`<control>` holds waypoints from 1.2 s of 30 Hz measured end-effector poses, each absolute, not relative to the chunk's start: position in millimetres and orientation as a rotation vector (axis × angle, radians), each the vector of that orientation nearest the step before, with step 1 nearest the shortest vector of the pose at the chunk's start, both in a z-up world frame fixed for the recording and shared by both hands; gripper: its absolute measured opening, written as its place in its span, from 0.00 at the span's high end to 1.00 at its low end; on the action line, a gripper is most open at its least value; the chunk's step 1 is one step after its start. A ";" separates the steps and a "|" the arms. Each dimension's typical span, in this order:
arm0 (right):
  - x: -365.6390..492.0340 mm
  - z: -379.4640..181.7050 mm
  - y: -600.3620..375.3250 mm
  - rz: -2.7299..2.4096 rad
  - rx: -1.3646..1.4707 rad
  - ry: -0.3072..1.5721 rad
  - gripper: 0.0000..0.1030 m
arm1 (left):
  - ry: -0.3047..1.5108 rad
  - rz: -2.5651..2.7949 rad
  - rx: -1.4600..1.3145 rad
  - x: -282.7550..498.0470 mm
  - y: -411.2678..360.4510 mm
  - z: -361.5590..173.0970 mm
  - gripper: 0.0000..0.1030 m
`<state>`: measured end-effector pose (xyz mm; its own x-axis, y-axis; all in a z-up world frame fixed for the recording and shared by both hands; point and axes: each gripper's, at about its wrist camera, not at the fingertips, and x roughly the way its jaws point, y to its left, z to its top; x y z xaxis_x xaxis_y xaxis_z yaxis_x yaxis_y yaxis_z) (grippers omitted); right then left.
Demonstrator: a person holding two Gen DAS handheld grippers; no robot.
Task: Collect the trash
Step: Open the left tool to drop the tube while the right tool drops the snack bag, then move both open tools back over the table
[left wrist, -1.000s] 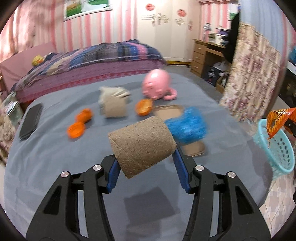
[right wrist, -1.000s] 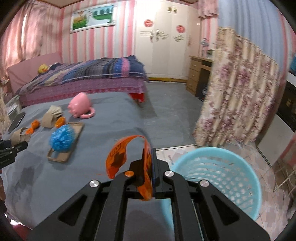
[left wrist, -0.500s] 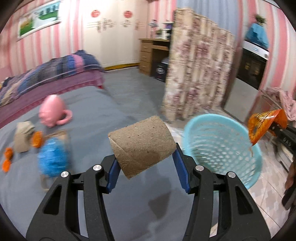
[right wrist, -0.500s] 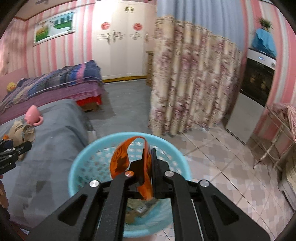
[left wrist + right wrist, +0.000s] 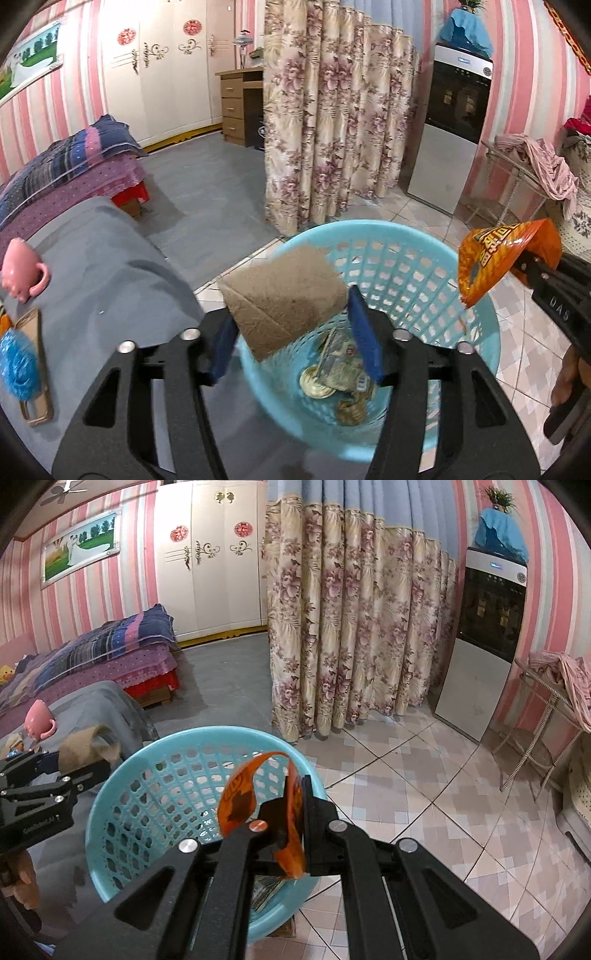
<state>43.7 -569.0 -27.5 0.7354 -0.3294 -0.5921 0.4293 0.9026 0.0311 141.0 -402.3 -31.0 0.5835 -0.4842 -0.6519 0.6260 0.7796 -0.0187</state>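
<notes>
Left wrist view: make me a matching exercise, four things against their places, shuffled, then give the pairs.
Things:
1. cardboard tube
2. orange snack wrapper
3. pink pig-shaped cup
4. blue basket

Places:
A. on the grey bedcover, far left
B. on the tiled floor beside the bed
C. between the fingers of the left claw, above the basket
D. pinched in the right claw, over the basket's right rim

Pairs: 1-C, 2-D, 3-A, 4-B
</notes>
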 end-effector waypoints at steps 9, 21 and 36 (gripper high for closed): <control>45.8 -32.8 -564.7 -0.424 0.168 0.638 0.96 | 0.649 -0.597 0.213 148.7 -385.2 -22.2 0.11; 81.4 -46.7 -543.0 -0.380 0.185 0.751 0.90 | 0.659 -0.468 0.166 155.0 -320.3 -31.3 0.08; 81.9 -42.2 -508.4 -0.404 0.178 0.689 0.11 | 0.640 -0.379 0.111 147.8 -259.3 -18.6 0.06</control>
